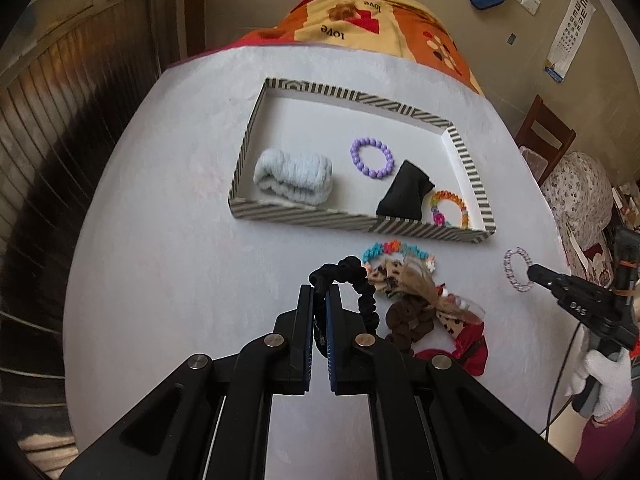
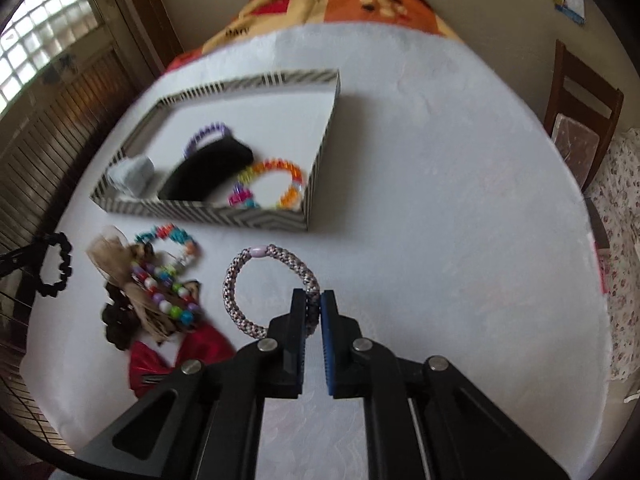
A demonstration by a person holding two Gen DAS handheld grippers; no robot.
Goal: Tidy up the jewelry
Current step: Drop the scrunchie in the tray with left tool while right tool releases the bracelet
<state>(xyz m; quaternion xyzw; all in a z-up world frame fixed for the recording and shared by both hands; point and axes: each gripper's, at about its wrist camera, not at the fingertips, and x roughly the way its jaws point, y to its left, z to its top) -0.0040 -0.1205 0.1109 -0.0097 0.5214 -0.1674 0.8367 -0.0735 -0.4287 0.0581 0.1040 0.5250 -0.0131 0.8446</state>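
My left gripper [image 1: 320, 292] is shut on a black scrunchie [image 1: 360, 284], which loops up and to the right of its tips; the same black scrunchie [image 2: 56, 268] shows at the left edge of the right wrist view. My right gripper [image 2: 314, 300] is shut on a pink-and-black braided bracelet [image 2: 248, 280], pinching its right side on the white tablecloth. From the left wrist view the right gripper [image 1: 534, 274] touches that braided bracelet [image 1: 516, 270]. A striped tray [image 1: 360, 226] holds a blue towel band [image 1: 294, 176], a purple bead bracelet [image 1: 372, 158], a black pouch [image 1: 404, 196] and a rainbow bracelet [image 1: 448, 208].
A pile of loose pieces [image 1: 416, 292] lies in front of the tray: a turquoise bead bracelet [image 1: 384, 250], leopard and brown scrunchies, a red bow [image 2: 176, 360]. A gloved hand [image 1: 604, 380] holds the right gripper. A wooden chair [image 2: 580, 112] stands at the right, a patterned blanket [image 1: 380, 20] behind.
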